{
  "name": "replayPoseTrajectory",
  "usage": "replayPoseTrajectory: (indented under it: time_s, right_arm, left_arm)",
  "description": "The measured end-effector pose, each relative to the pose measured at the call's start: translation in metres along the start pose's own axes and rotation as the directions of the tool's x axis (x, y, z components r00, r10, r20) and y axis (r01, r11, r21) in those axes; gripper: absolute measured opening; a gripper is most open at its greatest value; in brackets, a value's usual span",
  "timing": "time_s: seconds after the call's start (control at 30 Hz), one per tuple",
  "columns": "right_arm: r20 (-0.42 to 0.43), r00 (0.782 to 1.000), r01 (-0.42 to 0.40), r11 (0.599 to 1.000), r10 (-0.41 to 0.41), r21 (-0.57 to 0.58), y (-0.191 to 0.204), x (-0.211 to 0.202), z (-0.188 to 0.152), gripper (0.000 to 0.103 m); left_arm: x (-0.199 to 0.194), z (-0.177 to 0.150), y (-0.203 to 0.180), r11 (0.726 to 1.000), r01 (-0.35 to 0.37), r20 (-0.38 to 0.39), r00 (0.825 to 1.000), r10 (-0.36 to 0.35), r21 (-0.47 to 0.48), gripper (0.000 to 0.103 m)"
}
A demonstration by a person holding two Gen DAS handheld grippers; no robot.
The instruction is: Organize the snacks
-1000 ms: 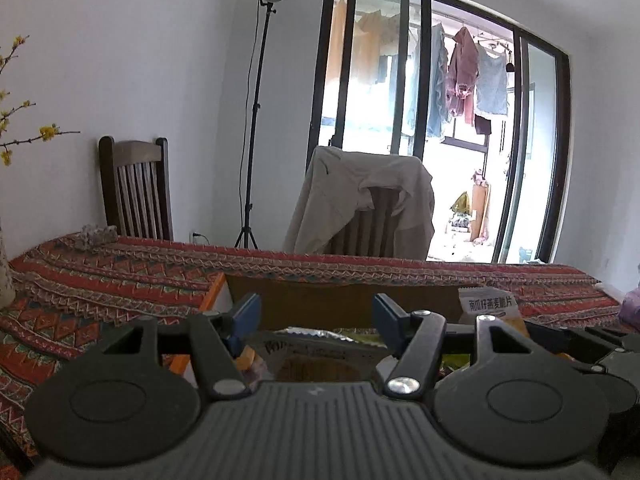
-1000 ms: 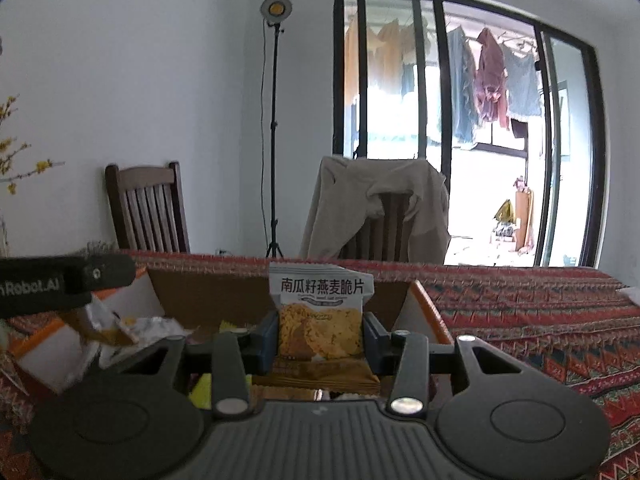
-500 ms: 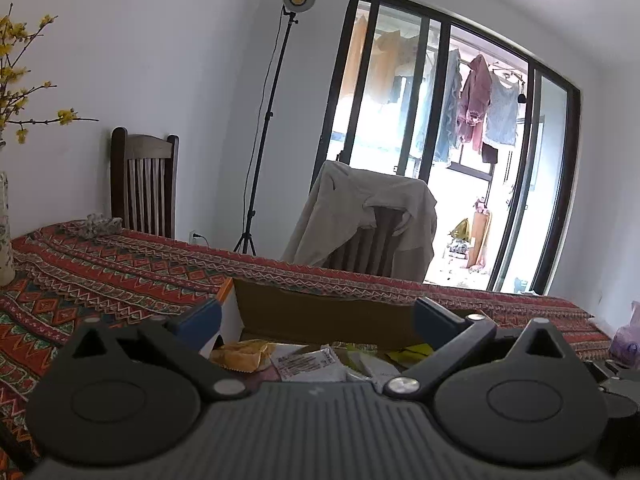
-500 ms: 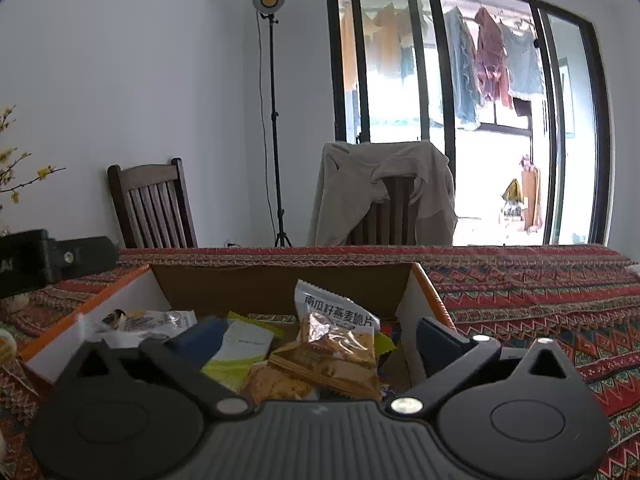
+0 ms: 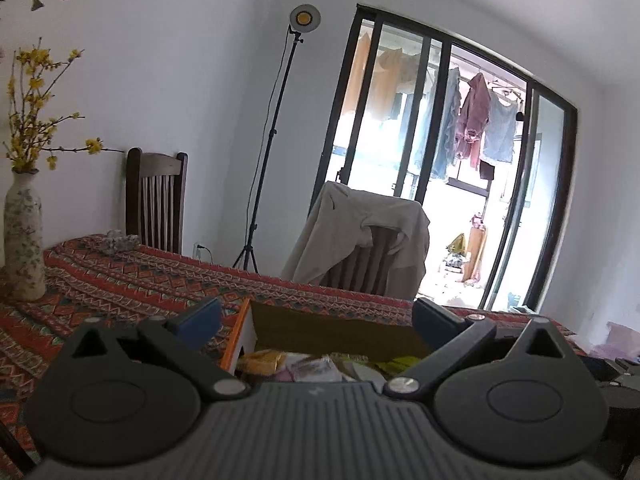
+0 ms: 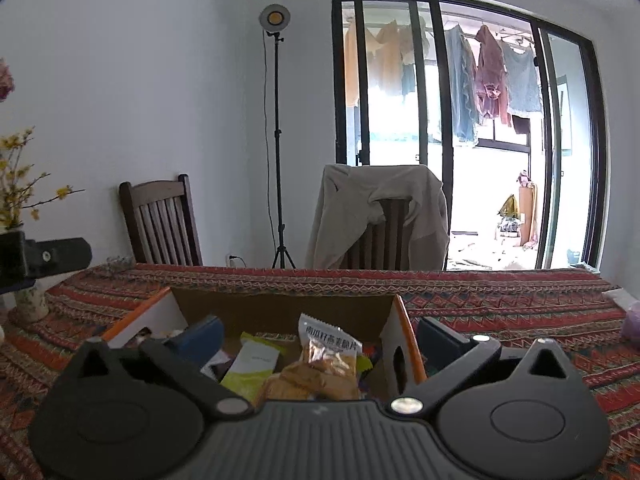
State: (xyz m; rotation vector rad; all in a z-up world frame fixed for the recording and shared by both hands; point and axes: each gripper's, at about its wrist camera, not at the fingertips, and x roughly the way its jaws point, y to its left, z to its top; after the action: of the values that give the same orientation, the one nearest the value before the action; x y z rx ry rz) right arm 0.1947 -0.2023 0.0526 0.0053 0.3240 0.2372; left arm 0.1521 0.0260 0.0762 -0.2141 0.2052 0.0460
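Tablecloth (image 6: 500, 300), red with a woven geometric pattern, covers the whole table and carries everything below. Behind the far edge stand two wooden chairs: a bare slatted chair (image 6: 160, 220) at left and a second chair (image 6: 384, 236) with a beige jacket (image 6: 360, 204) draped over its back. A light stand (image 6: 277, 128) with a round lamp rises between them against the white wall. Dark-framed glass doors (image 6: 448, 120) at right show laundry (image 6: 492, 76) hanging outside.

Cardboard box (image 6: 280, 312), open-topped with orange-edged white flaps, sits on the cloth directly ahead of both grippers. Its right flap (image 6: 400, 352) stands upright between the snack pile and the right finger of the right gripper, which lies outside that wall.

A floral vase (image 5: 22, 236) holding yellow-blossomed twigs stands on the table at far left, well apart from the box.

Left gripper (image 5: 316, 316) hovers over the box's near left corner, fingers spread wide, holding nothing. Right gripper (image 6: 320, 336) is likewise spread wide and empty, straddling the right flap.

Inside the box, an oat crisp packet (image 6: 328, 356) with Chinese lettering leans upright on other wrapped snacks, with a green and white sachet (image 6: 252, 364) just beside it at left. Further packets (image 5: 304, 366) lie mixed on the box floor; their labels are too blurred to read.
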Motion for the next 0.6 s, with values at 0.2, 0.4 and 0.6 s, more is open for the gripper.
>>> replayPoseTrajectory:
  time_s: [0.2, 0.4, 0.6]
  right_arm:
    - [-0.015, 1.000, -0.008, 1.000, 0.008, -0.014, 0.002, -0.041, -0.012, 0.103]
    - [-0.061, 0.998, -0.013, 1.000, 0.013, -0.008, 0.000, -0.072, -0.038, 0.103]
    - [-0.117, 0.993, -0.010, 1.000, 0.010, 0.006, -0.003, -0.089, -0.062, 0.103]
  left_arm:
    - [-0.040, -0.013, 0.008, 0.999, 0.017, -0.036, 0.999, -0.016, 0.041, 0.103]
    - [-0.067, -0.038, 0.016, 0.998, 0.037, -0.112, 0.993, -0.031, 0.044, 0.103]
    - [-0.084, -0.064, 0.018, 0.996, 0.061, -0.173, 0.984, -0.049, 0.059, 0.103]
